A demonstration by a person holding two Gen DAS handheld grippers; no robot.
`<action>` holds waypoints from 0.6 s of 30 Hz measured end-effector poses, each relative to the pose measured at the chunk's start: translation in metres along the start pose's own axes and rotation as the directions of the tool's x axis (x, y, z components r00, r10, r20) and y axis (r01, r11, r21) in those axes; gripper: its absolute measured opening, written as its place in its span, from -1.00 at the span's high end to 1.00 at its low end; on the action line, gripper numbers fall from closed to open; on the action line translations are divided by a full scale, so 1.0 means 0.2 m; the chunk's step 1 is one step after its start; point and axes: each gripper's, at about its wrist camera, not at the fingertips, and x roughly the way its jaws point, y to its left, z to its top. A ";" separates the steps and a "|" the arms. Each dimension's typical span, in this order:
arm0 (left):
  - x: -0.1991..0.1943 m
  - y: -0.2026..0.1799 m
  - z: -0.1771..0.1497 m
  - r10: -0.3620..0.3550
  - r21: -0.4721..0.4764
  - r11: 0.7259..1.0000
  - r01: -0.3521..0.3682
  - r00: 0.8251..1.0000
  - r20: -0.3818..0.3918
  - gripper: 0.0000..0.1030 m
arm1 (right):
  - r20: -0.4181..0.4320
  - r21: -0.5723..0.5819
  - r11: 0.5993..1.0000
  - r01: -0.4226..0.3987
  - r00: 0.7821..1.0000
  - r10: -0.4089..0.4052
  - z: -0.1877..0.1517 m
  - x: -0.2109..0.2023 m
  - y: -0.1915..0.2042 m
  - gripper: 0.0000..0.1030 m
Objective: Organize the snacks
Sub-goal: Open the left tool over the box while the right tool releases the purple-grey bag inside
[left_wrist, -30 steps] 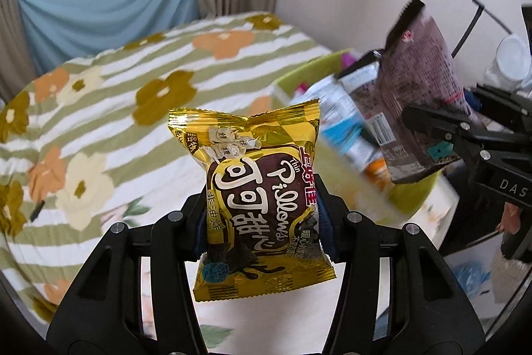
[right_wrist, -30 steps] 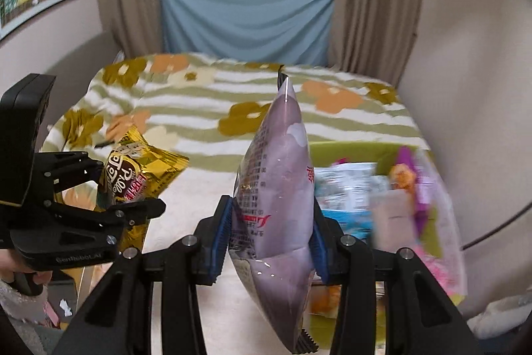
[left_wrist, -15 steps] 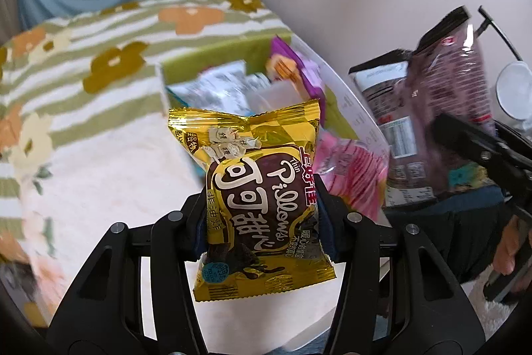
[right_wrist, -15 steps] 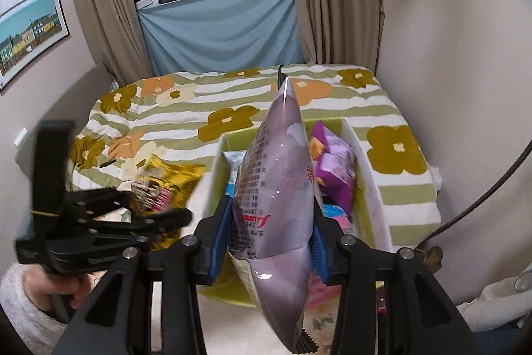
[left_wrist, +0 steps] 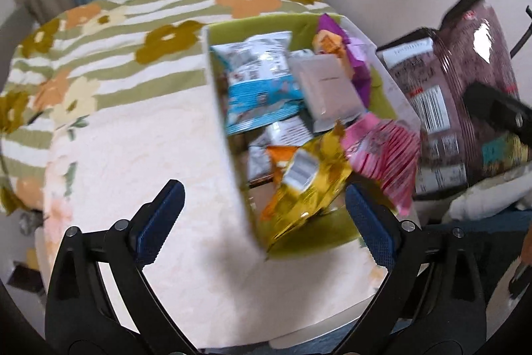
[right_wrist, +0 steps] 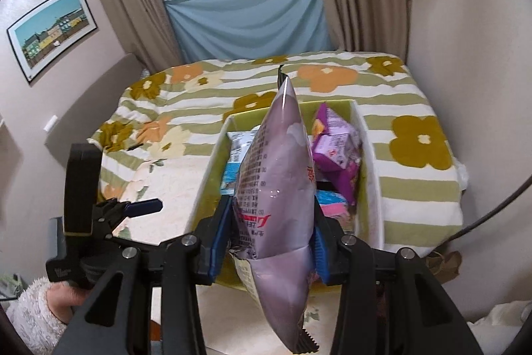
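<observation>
Crinkly gold packet beyond wide left gripper; right gripper pinches glossy purple bag.

Gold packet in green box; left gripper spread wide.

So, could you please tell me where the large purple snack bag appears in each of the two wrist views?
Left wrist view: the purple snack bag is at the far right edge, beside the green box, gripped by the right gripper.
Right wrist view: it fills the centre, upright between the right gripper pads.
Shared landmark: the green box of snacks on the floral bedspread.
</observation>
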 end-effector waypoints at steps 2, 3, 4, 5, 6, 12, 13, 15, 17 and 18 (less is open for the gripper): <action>-0.05 0.03 -0.01 0.016 -0.004 1.000 -0.015 1.000 0.019 -0.88 | 0.003 0.007 0.999 -0.046 0.999 0.046 0.02 0.02 0.00 0.23; -0.07 0.04 -0.02 0.024 -0.007 1.000 -0.024 0.999 0.031 -0.88 | 0.009 0.008 0.998 -0.065 0.998 0.065 0.04 0.03 0.01 0.22; -0.08 0.05 -0.01 0.028 -0.010 1.000 -0.028 0.999 0.035 -0.88 | 0.015 0.007 0.997 -0.078 0.997 0.078 0.06 0.04 0.03 0.22; -0.10 0.06 -0.01 0.032 -0.019 0.999 -0.031 0.999 0.040 -0.88 | 0.021 0.005 0.996 -0.091 0.996 0.091 0.08 0.04 0.03 0.22; -0.11 0.07 -0.01 0.032 -0.025 0.999 -0.031 0.999 0.042 -0.88 | 0.029 0.002 0.995 -0.104 0.994 0.104 0.11 0.05 0.05 0.22; -0.15 0.12 0.02 0.054 -0.047 0.998 -0.051 0.997 0.056 -0.88 | 0.045 0.002 0.991 -0.133 0.990 0.132 0.25 0.14 0.07 0.21; -0.15 0.13 0.03 0.063 -0.050 0.997 -0.060 0.996 0.056 -0.88 | 0.041 0.012 0.990 -0.141 0.989 0.141 0.26 0.17 0.06 0.21; -0.14 0.14 0.03 0.074 -0.058 0.996 -0.071 0.996 0.054 -0.88 | 0.042 0.024 0.989 -0.145 0.989 0.144 0.29 0.23 0.05 0.19; -0.12 0.15 0.03 0.083 -0.069 0.994 -0.080 0.996 0.043 -0.88 | 0.045 0.025 0.989 -0.147 0.988 0.146 0.29 0.29 0.04 0.14; -0.11 0.16 0.02 0.089 -0.075 0.994 -0.086 0.995 0.035 -0.88 | 0.036 0.030 0.989 -0.147 0.989 0.146 0.28 0.32 0.03 0.06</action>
